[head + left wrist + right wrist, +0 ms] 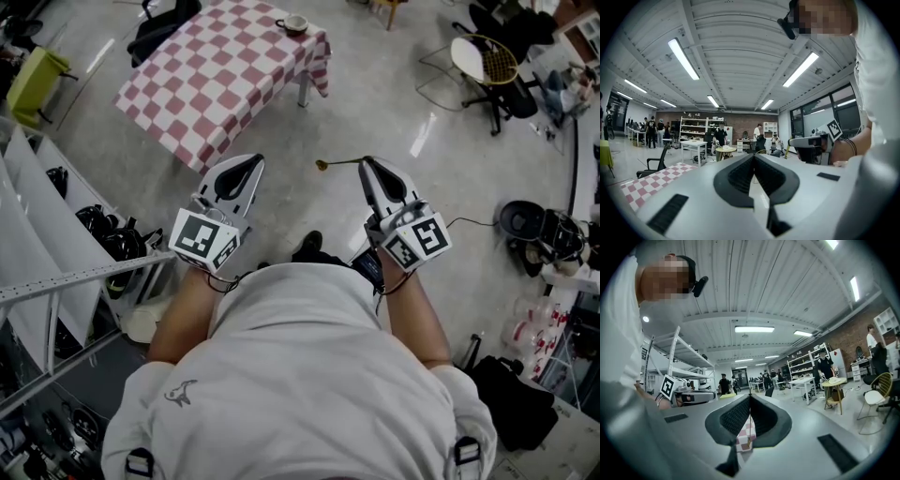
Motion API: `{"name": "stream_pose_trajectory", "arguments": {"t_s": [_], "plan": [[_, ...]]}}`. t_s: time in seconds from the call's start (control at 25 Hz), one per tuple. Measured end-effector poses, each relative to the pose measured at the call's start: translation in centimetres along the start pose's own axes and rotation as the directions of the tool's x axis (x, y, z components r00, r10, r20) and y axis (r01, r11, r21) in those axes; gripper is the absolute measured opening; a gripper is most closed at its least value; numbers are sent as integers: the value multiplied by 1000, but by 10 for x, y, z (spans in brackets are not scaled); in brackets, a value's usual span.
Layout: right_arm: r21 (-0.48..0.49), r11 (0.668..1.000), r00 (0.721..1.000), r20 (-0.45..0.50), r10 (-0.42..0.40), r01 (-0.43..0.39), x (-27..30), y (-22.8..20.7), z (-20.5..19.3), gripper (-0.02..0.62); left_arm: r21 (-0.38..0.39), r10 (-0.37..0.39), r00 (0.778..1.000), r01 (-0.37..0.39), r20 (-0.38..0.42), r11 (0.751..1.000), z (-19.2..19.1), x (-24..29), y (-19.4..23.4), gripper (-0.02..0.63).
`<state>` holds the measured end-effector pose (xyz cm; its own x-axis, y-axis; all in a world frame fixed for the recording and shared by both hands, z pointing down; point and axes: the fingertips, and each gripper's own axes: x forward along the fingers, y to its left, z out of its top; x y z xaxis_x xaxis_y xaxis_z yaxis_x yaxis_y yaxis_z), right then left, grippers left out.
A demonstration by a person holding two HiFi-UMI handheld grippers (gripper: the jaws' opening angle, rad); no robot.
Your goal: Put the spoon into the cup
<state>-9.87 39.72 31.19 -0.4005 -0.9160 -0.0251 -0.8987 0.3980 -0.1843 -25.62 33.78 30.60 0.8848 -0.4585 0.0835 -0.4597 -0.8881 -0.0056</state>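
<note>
Spoon [339,161], one, pinched by right gripper [367,161] jaws, left gripper [253,159] jaws together, one cup [292,23]

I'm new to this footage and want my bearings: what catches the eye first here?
The table with its red-and-white checked cloth fills the head view's top left, a cup at its far corner. Below it, the right tool is shut on a thin spoon that sticks out leftward above the floor; the left tool is shut and empty.
</note>
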Motion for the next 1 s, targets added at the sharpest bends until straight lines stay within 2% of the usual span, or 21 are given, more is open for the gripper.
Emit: {"name": "stream_pose_trajectory", "arguments": {"t_s": [0.36, 0.64, 1.0], "plan": [[4, 1000, 1000, 13, 19, -19, 1, -66, 19, 34, 18, 8, 1000, -7, -9, 1000, 4, 63, -5, 14], [15, 1000, 1000, 17, 6, -7, 16, -96, 22, 34, 53, -22, 1000, 23, -22, 998, 3, 99, 3, 14], [46, 999, 999, 23, -24, 23, 45, -125, 24, 34, 38, -49, 998, 51, -37, 998, -3, 128, 35, 14]]}}
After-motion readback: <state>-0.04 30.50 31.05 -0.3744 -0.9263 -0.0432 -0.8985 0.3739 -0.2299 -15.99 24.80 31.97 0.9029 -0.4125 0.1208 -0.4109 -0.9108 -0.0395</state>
